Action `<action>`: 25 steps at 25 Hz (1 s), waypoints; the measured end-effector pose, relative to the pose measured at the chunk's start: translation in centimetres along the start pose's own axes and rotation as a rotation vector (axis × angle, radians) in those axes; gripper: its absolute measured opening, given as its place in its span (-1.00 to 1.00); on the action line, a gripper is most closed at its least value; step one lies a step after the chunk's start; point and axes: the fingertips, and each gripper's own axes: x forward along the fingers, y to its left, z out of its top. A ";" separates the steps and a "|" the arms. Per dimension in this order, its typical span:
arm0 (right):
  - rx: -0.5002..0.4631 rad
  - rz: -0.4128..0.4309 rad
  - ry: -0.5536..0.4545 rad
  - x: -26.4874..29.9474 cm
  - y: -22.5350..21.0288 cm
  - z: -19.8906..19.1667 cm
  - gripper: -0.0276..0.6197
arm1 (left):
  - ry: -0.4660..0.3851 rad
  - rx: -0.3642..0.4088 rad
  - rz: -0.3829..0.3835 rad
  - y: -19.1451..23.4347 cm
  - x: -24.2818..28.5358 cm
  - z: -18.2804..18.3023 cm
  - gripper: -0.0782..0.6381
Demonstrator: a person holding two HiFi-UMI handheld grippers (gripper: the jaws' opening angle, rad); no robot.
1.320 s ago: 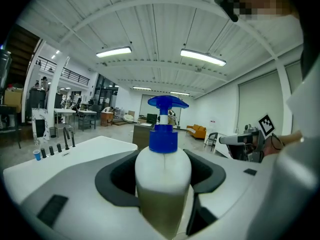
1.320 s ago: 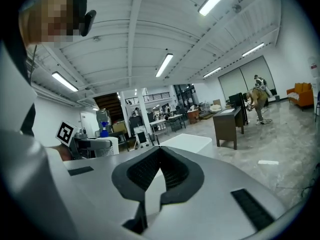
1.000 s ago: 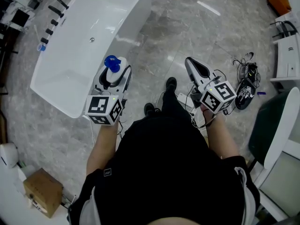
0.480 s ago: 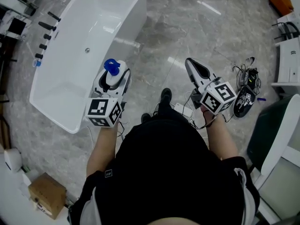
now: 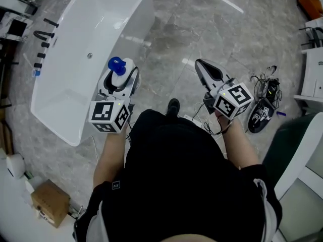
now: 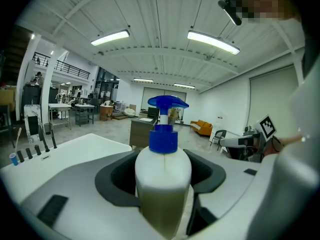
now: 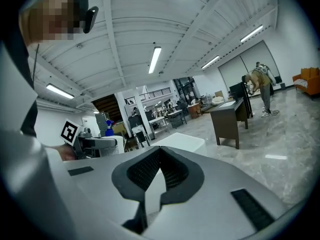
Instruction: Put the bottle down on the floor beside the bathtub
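Observation:
A white bottle (image 5: 120, 80) with a blue pump top stands upright between the jaws of my left gripper (image 5: 121, 70), which is shut on its body. In the left gripper view the bottle (image 6: 162, 170) fills the centre, with yellowish liquid low in it. The gripper hangs over the floor just off the near side of the white bathtub (image 5: 139, 19), whose rim (image 6: 60, 151) also shows at the left of that view. My right gripper (image 5: 200, 64) is out over the marble floor, its jaws (image 7: 158, 159) closed together with nothing in them.
Black faucet fittings (image 5: 43, 34) stand along the tub's far side. Cables and a black device (image 5: 261, 112) lie on the floor at right, near a white cabinet (image 5: 314, 69). A cardboard box (image 5: 49, 203) sits lower left. A dark desk (image 7: 230, 118) and a person (image 7: 262, 91) are farther off.
The person has stepped forward: tub and floor clutter have slid across the head view, a shoe has moved, and both grippers have travelled along with it. The bottle stays gripped.

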 end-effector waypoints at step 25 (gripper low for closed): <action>-0.050 0.023 0.075 21.0 -9.7 8.4 -0.83 | -0.006 -0.083 0.003 14.3 18.5 4.9 -0.02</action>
